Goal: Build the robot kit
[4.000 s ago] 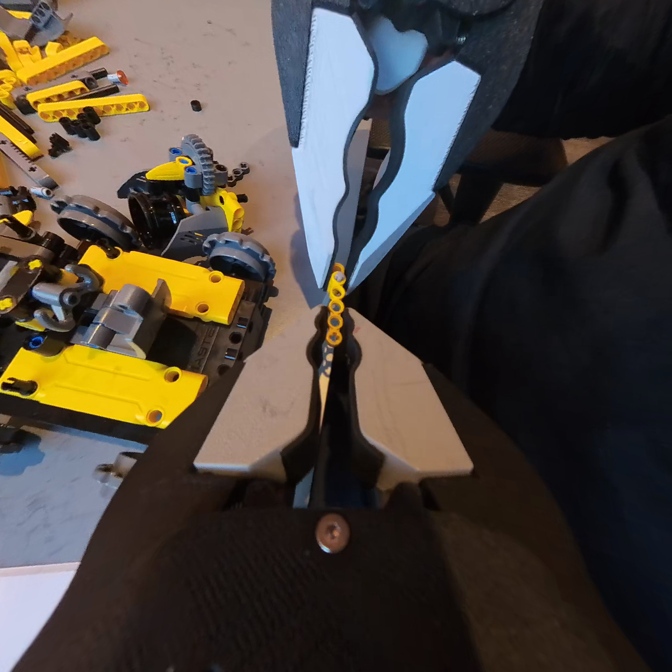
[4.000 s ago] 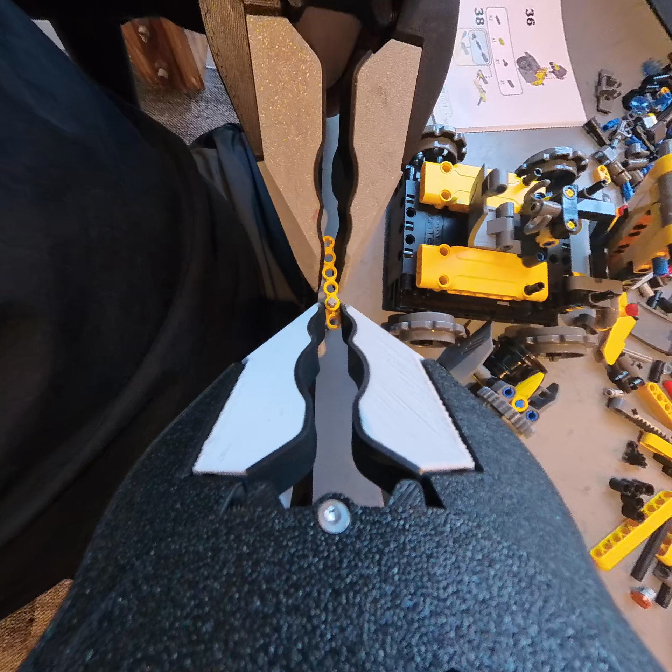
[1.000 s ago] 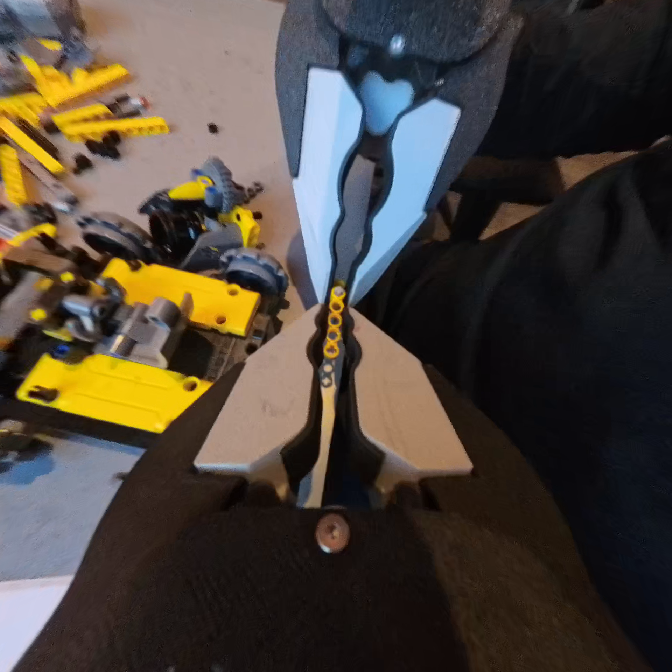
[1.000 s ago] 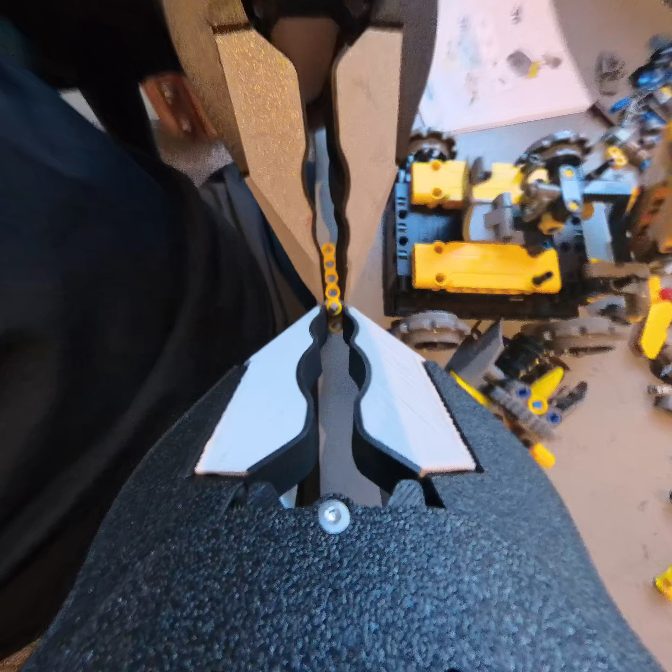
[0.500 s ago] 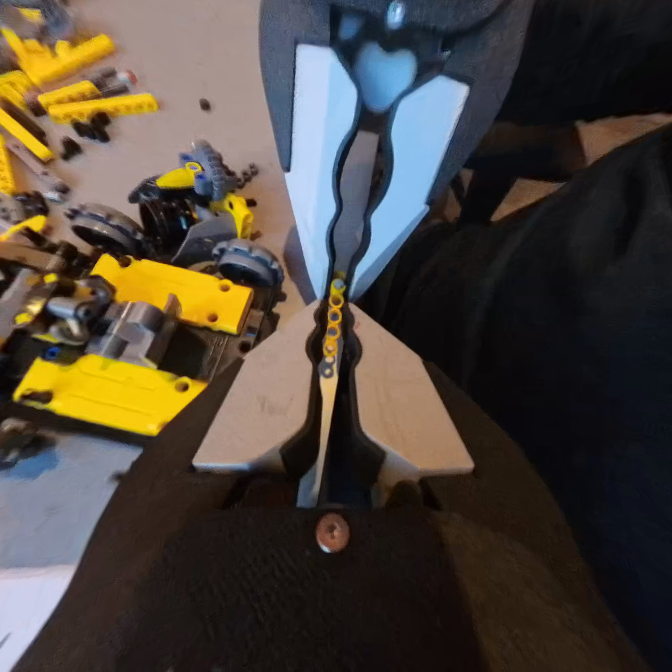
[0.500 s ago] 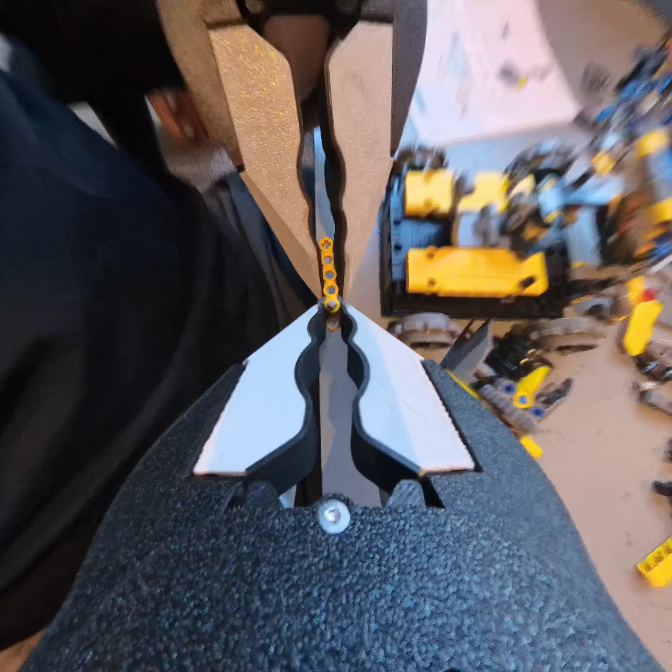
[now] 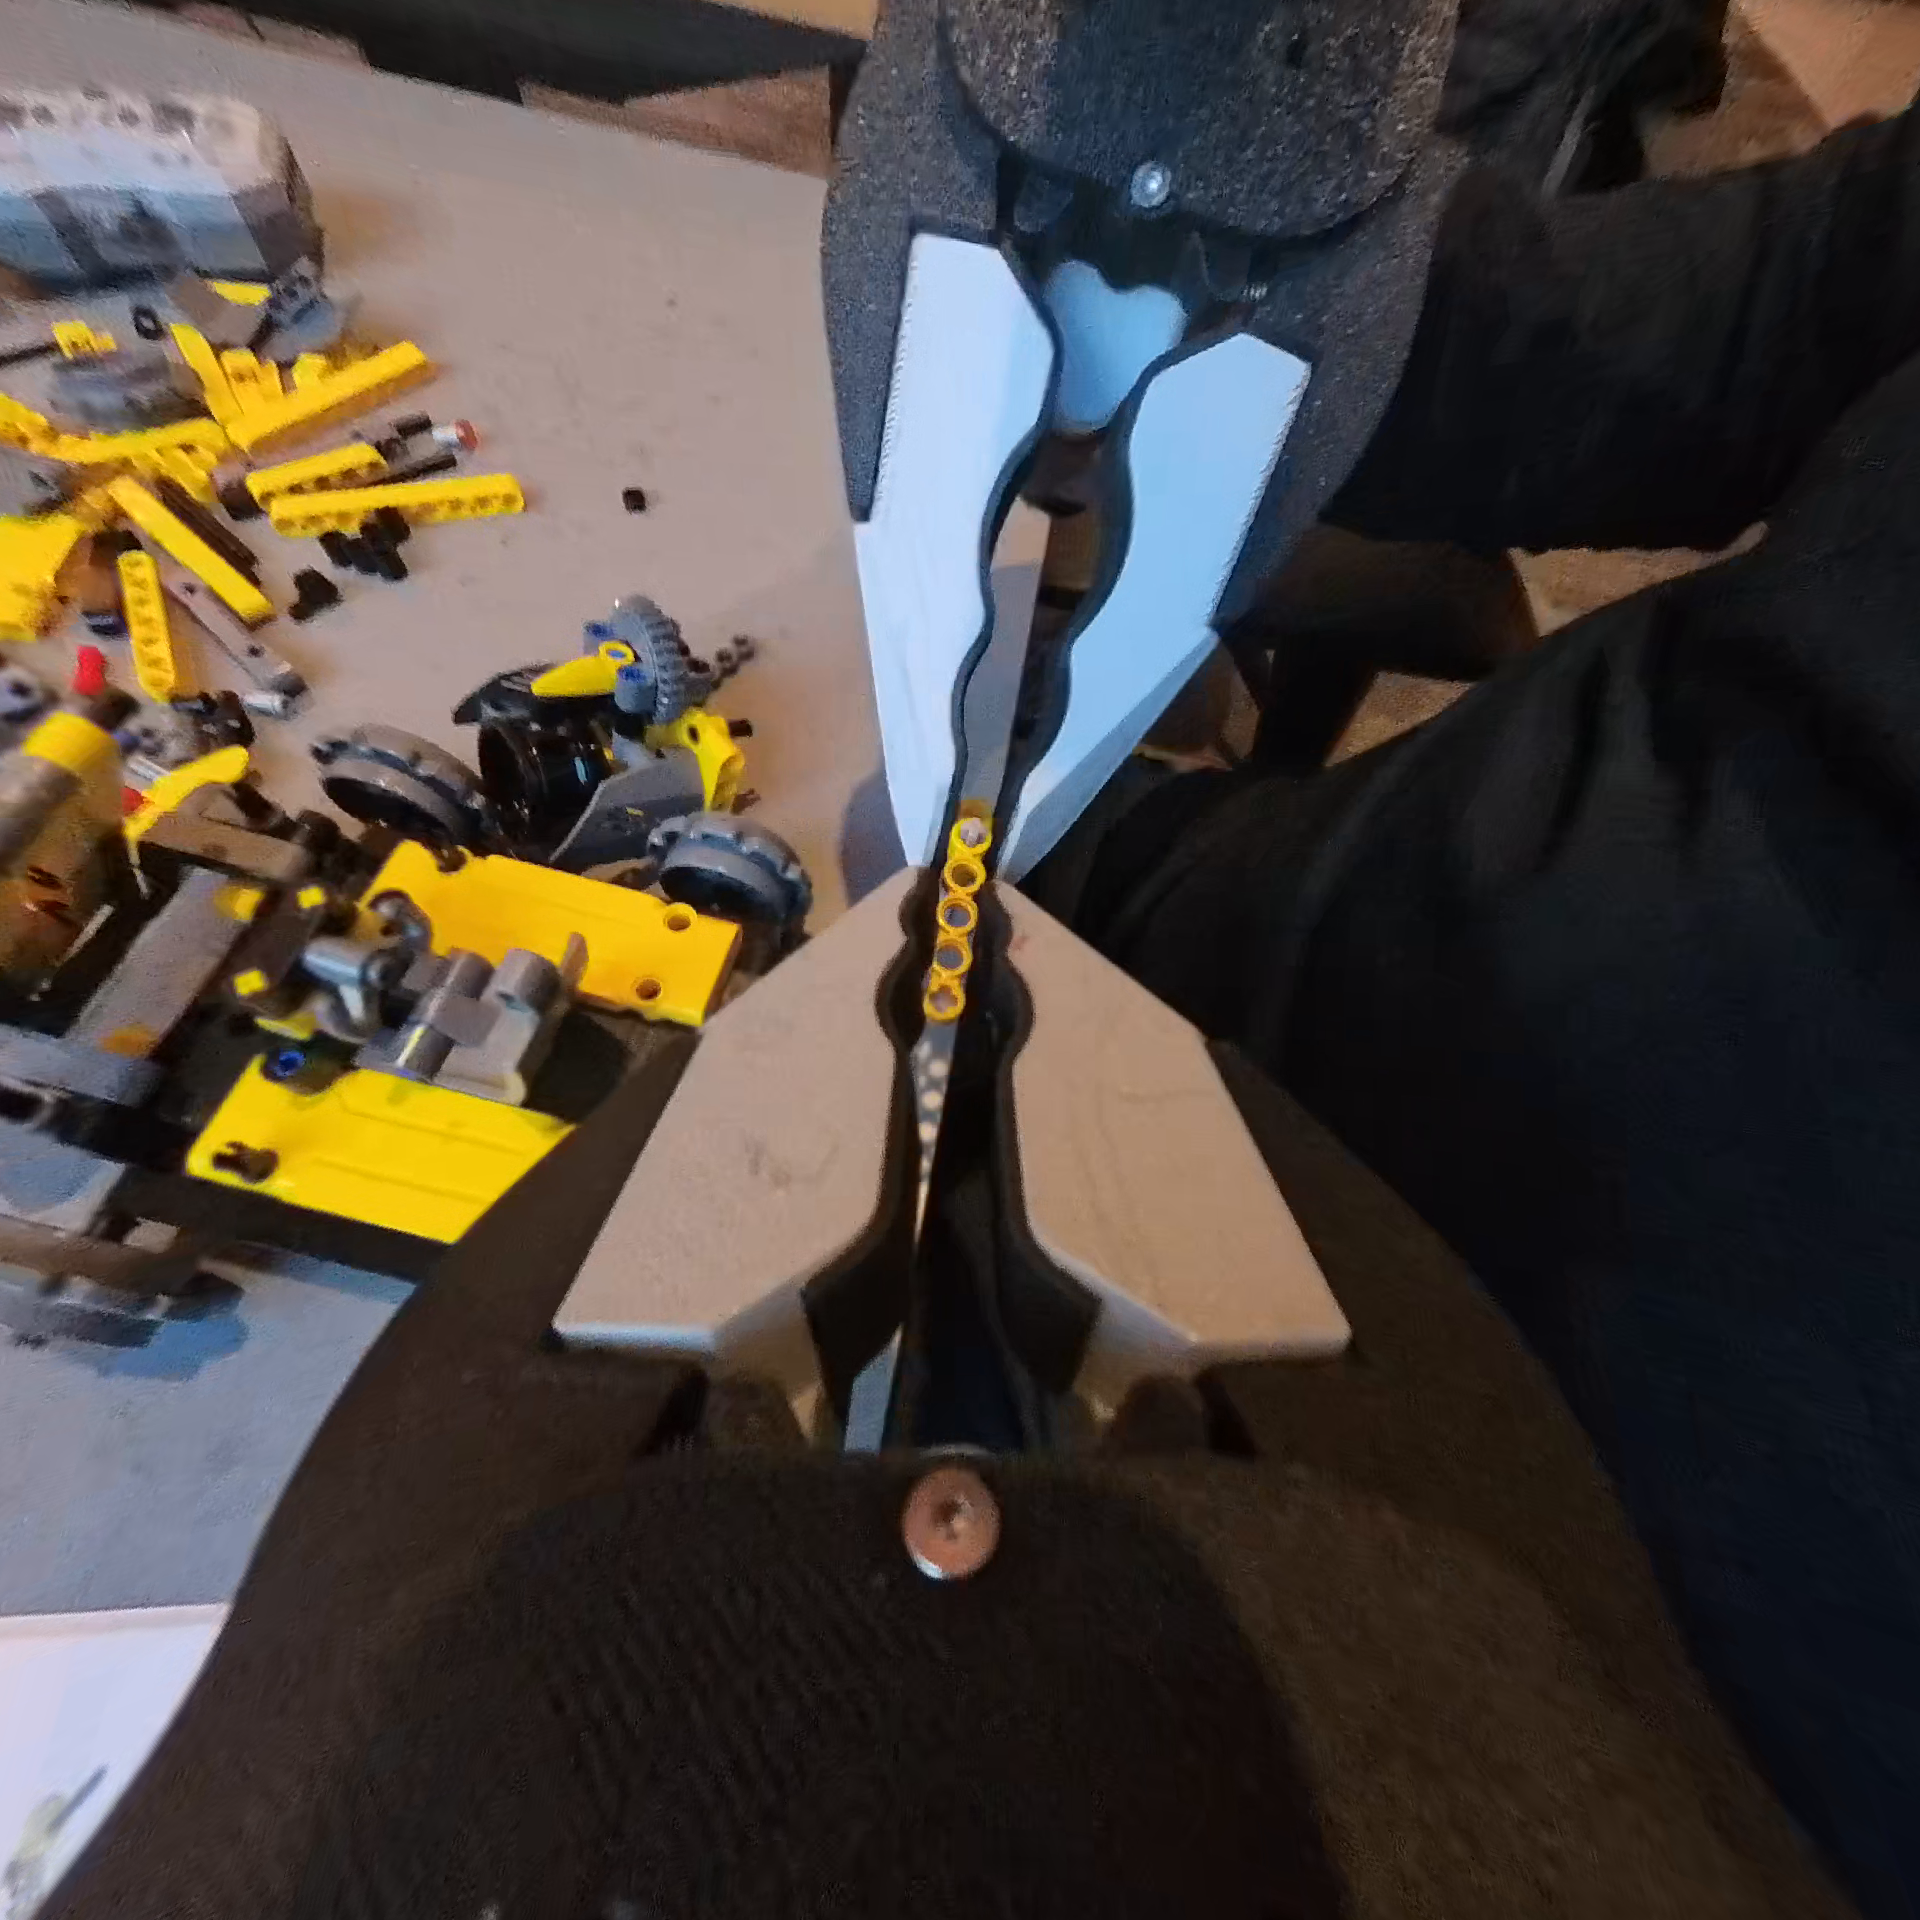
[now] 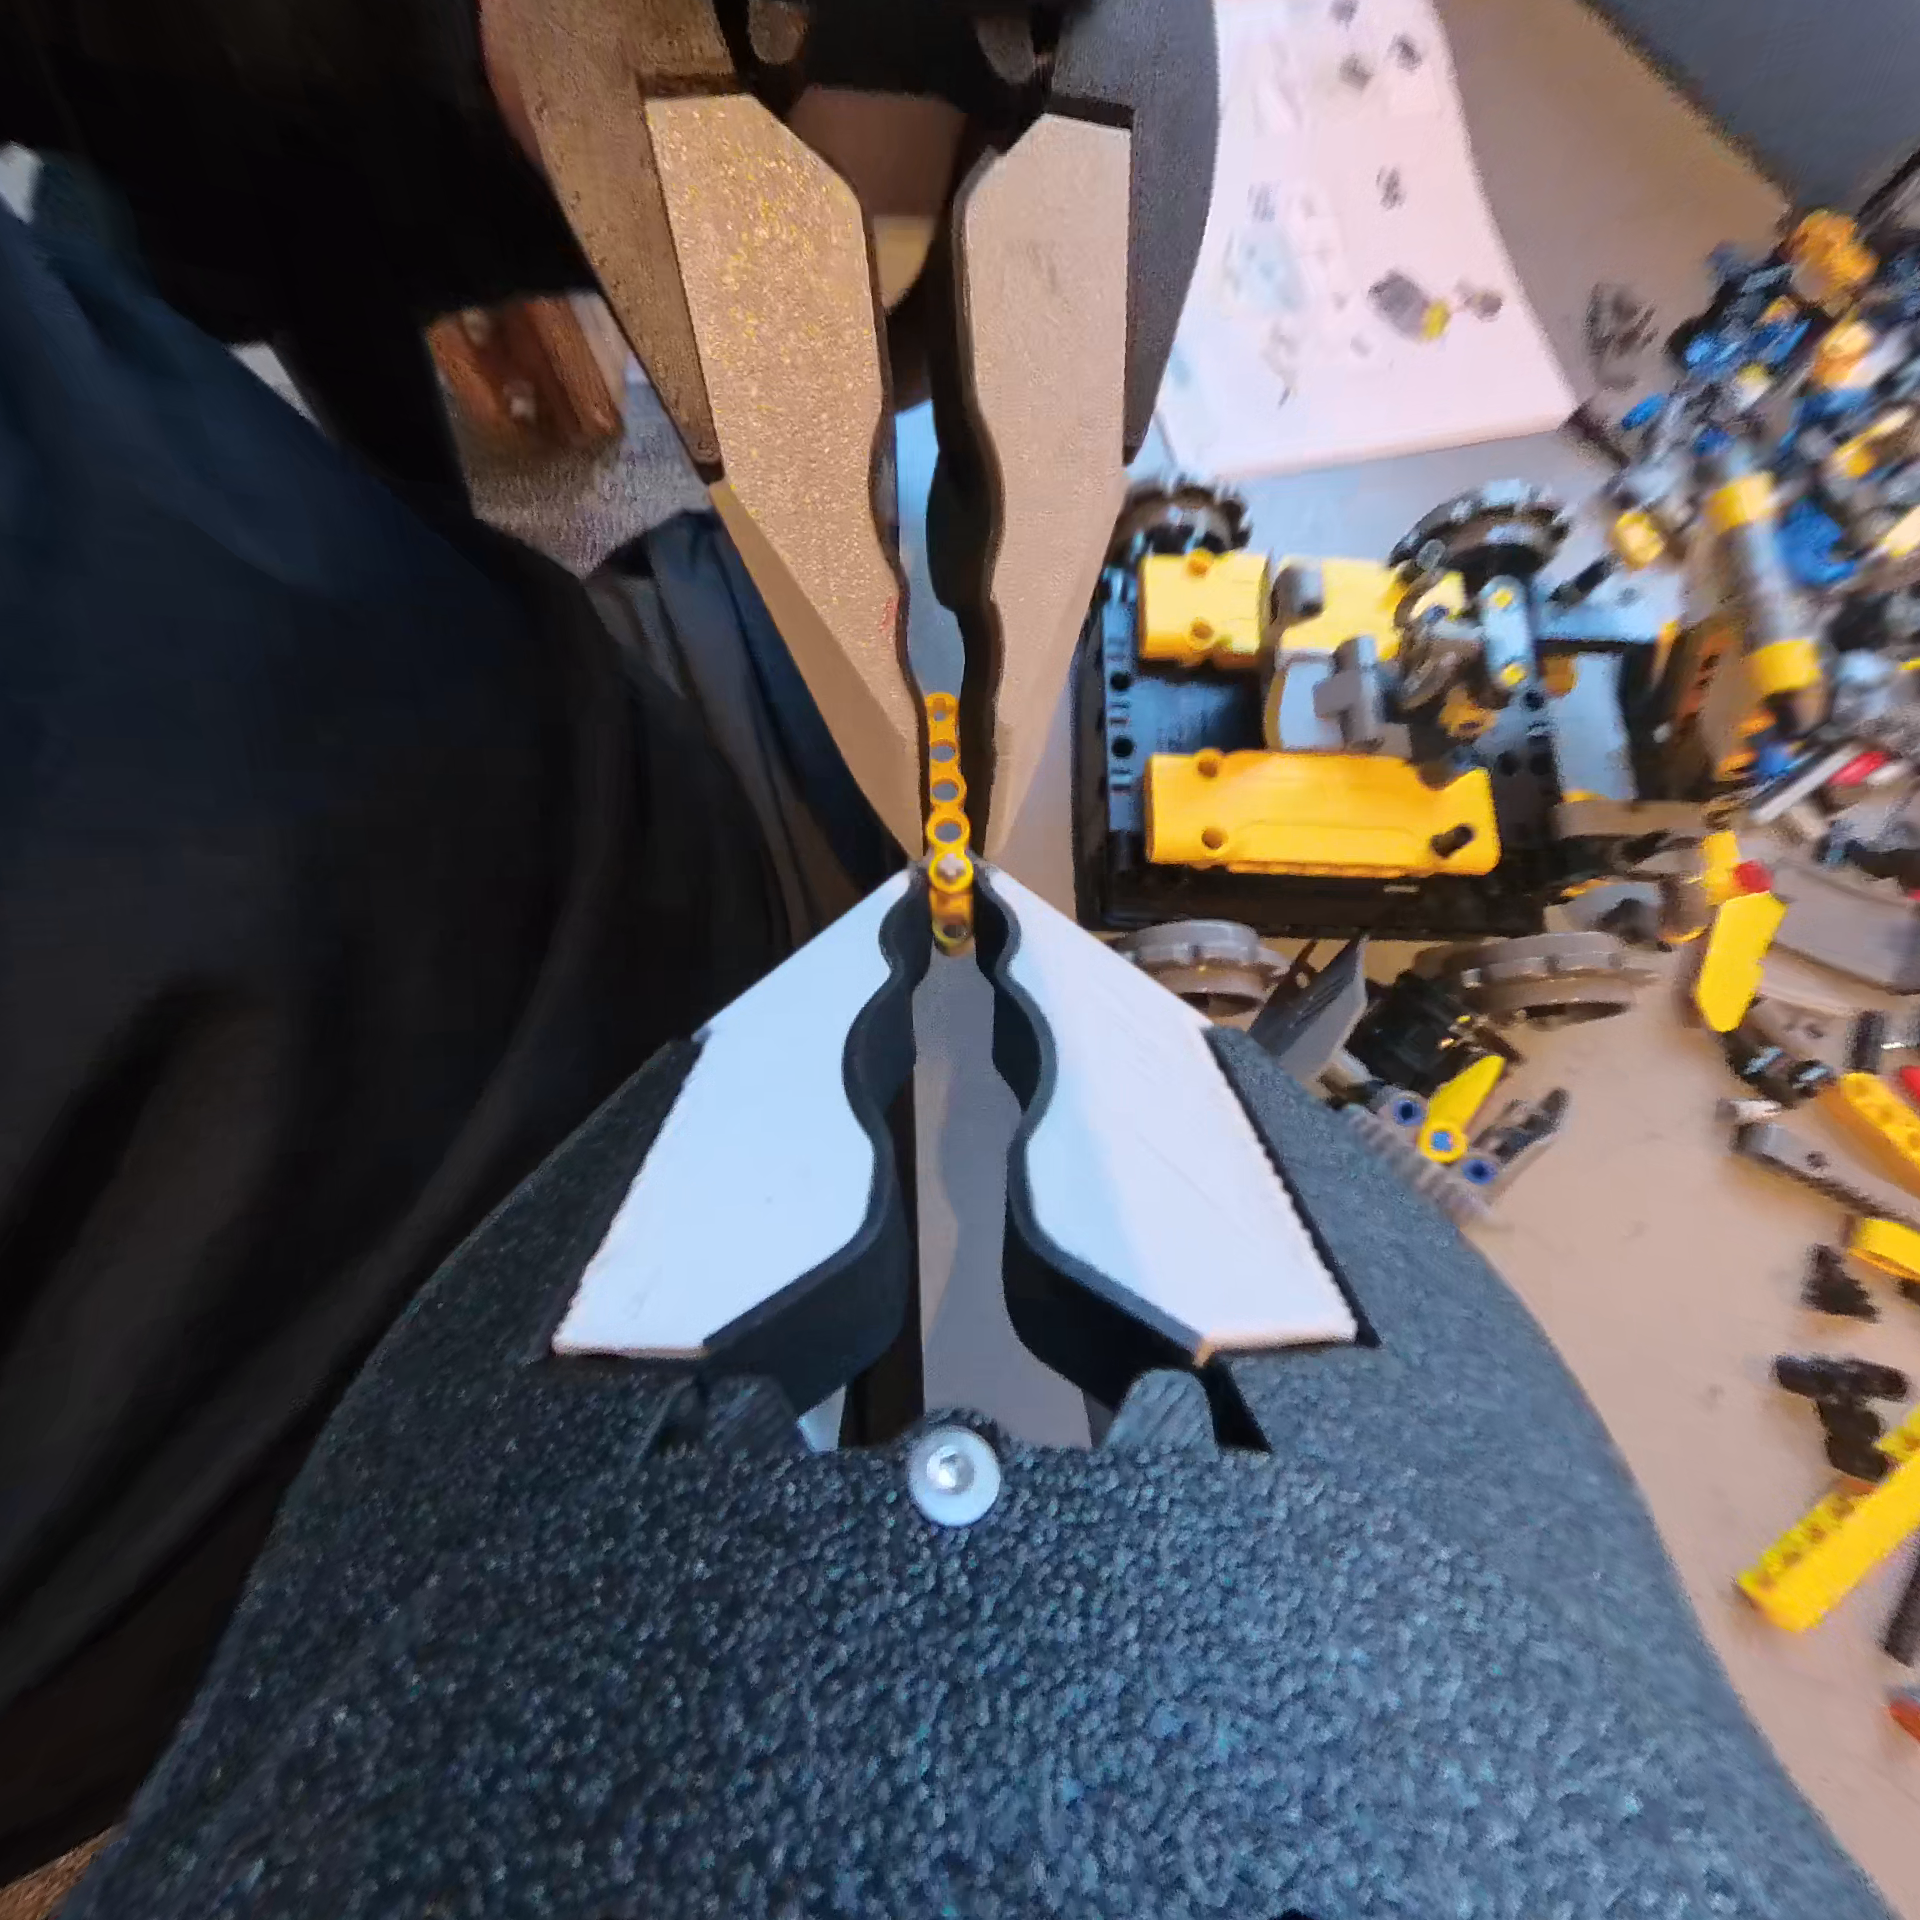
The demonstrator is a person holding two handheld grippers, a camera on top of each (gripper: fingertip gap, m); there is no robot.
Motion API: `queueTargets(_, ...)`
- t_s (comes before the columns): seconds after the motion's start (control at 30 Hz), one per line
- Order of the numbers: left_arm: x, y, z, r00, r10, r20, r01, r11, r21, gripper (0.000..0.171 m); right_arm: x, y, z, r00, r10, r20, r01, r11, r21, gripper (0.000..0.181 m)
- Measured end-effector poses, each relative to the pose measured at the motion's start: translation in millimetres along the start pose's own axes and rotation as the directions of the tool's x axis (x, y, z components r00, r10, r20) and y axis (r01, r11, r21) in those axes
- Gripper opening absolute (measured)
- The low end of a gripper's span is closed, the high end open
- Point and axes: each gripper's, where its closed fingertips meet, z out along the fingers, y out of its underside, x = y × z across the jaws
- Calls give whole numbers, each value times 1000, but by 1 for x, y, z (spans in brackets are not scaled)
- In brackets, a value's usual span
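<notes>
A small yellow beam with a row of holes [image 7: 954, 916] is held in the air between both grippers, which meet tip to tip over a person's dark-clothed lap. My left gripper [image 7: 956, 894] is shut on the beam's near part. My right gripper [image 8: 948, 883] is shut on the beam's other end [image 8: 945, 800]. A small grey piece sits in the end hole of the beam, at the right gripper's tips [image 8: 948, 868]. Each gripper also shows in the other's view, reaching in from the top: the right one [image 7: 966, 831] and the left one [image 8: 951, 831].
A partly built yellow and black vehicle model [image 7: 468, 1039] [image 8: 1320, 810] stands on the beige table [image 7: 644, 312]. Loose yellow beams [image 7: 395, 504], gears and black pins lie around it. A white instruction sheet [image 8: 1351, 260] lies beyond. Dark clothing [image 7: 1558, 1039] fills the other side.
Both grippers stay shut on the yellow beam. The pair has tilted and shifted a little, so the table and model slide in both views and more of the opposite gripper's body shows.
</notes>
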Motion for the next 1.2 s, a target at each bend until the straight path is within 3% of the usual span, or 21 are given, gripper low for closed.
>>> queueTargets(0.07,-1,0,0,999,44,26,-44,999,-23,4,1,-5,-4,1000,-24,-16,24,1000,5,7)
queueTargets(0.13,-7,38,22,999,43,28,-38,987,-158,2,0,22,18,1000,-10,7,11,997,-82,7)
queueTargets(0.17,-9,53,30,1000,-1,18,4,988,-155,5,0,33,28,1000,11,21,-9,995,-100,7)
queueTargets(0.2,-9,47,27,999,-39,4,40,993,-114,4,0,34,28,999,23,27,-21,996,-86,8)
queueTargets(0.33,-14,42,23,996,61,70,-49,984,-169,4,3,26,24,999,26,19,-25,998,-53,7)
queueTargets(0.5,-10,42,25,999,-39,11,40,990,-133,4,-2,29,24,990,106,97,-104,994,-23,7)
queueTargets(0.67,-3,27,16,994,-100,-38,96,992,-78,5,-6,18,12,929,263,260,-291,954,74,7)
queueTargets(0.83,-9,30,8,996,-84,17,85,987,-138,4,3,24,8,971,202,129,-211,975,63,6)
queueTargets(1.07,-4,32,5,995,-96,-9,92,974,-208,5,2,12,5,980,167,106,-176,981,78,21)
queueTargets(1.2,0,31,7,996,-82,-16,76,971,-224,5,-3,12,9,983,141,120,-150,986,68,9)
